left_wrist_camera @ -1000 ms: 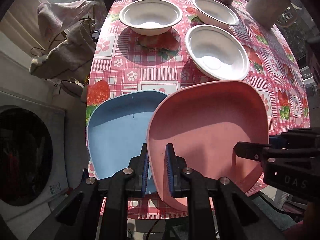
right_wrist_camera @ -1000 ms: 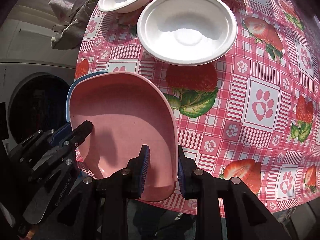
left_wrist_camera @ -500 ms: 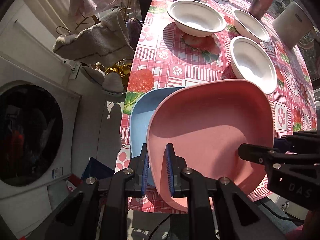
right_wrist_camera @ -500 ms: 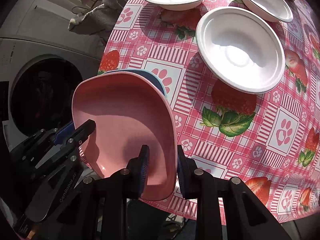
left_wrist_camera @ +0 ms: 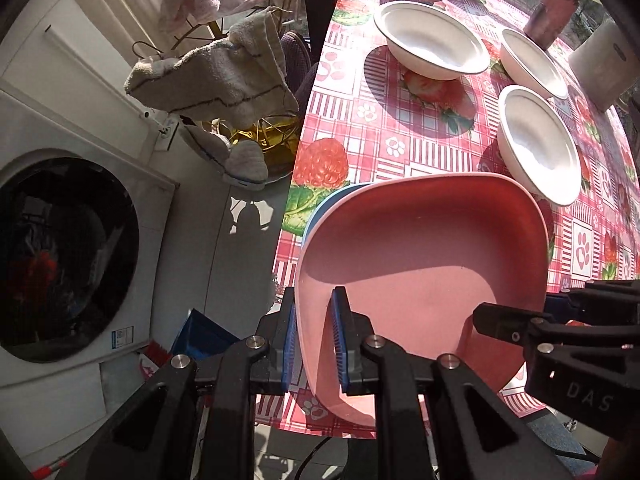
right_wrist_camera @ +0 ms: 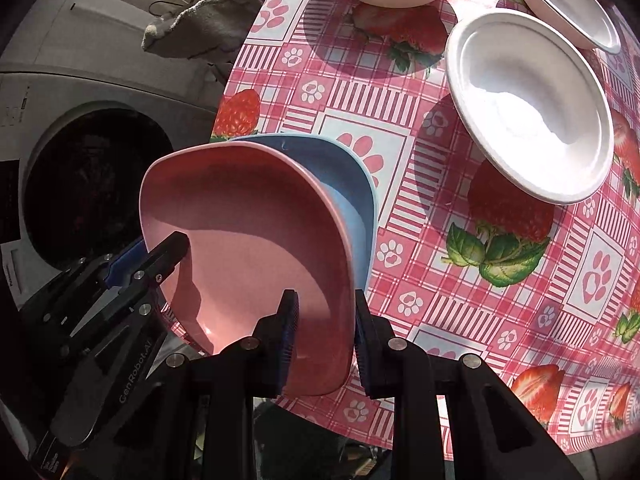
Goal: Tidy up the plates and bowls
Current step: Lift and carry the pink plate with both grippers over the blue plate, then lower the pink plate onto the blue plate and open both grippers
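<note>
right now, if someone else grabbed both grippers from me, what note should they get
Left gripper: shut on the near rim of the pink plate.
Right gripper: shut on the same plate's opposite rim, so both carry it, tilted.
The blue plate lies at the table's edge on the strawberry tablecloth, directly under the pink one, which overlaps most of it.
Three white bowls stand apart farther back, not stacked.
Done: pink plate lifted over the blue.
Left: probably lower and release it onto the blue, then nest the bowls.
</note>
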The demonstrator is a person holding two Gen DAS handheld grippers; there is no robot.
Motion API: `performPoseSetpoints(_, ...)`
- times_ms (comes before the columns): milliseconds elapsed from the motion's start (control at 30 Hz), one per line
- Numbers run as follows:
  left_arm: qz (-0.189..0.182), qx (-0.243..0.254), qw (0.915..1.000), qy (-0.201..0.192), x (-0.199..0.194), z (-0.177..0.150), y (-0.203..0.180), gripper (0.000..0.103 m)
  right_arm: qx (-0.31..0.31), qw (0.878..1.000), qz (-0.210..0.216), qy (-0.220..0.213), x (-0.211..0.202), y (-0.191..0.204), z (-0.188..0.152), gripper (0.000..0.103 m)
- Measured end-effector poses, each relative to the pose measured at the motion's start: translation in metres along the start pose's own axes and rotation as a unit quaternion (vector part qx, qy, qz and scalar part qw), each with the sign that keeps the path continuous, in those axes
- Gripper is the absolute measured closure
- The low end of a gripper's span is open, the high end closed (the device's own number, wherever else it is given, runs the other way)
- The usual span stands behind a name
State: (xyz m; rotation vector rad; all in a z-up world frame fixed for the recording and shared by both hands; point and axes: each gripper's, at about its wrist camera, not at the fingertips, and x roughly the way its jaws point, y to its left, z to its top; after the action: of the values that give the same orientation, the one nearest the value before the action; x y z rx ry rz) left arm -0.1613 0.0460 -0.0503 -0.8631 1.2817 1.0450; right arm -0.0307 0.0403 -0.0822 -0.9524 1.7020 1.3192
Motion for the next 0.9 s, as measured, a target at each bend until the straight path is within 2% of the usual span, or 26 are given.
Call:
performPoseSetpoints(400, 0.012, 0.009, 0.9999, 0.005, 0.014, 0.004, -0.001, 0.085, 0.013, 1.000, -0.001, 0.008, 0.020, 0.005, 0.014, 0.074)
performPoseSetpoints(600, 0.015, 0.010, 0.9998, 0.005, 0.017, 0.004, -0.003, 0.074, 0.012, 1.000, -0.003, 0.006, 0.025, 0.005, 0.015, 0.073)
performPoseSetpoints(767, 0.019, 0.005, 0.9998, -0.009, 0.012, 0.005, 0.001, 0.052, 0.020, 1.000, 0.012, 0.008, 0.024, -0.005, 0.016, 0.073)
performPoseSetpoints(833, 0.014, -0.002, 0.9998, -0.014, 0.009, 0.006, 0.005, 0.047, 0.022, 0.999, 0.030, 0.008, 0.022, -0.009, 0.014, 0.067)
performPoseSetpoints(900, 0.006, -0.012, 0.9998, -0.017, 0.005, 0.008, 0.010, 0.045, 0.025, 0.998, 0.053, 0.004, 0.017, -0.011, 0.013, 0.030)
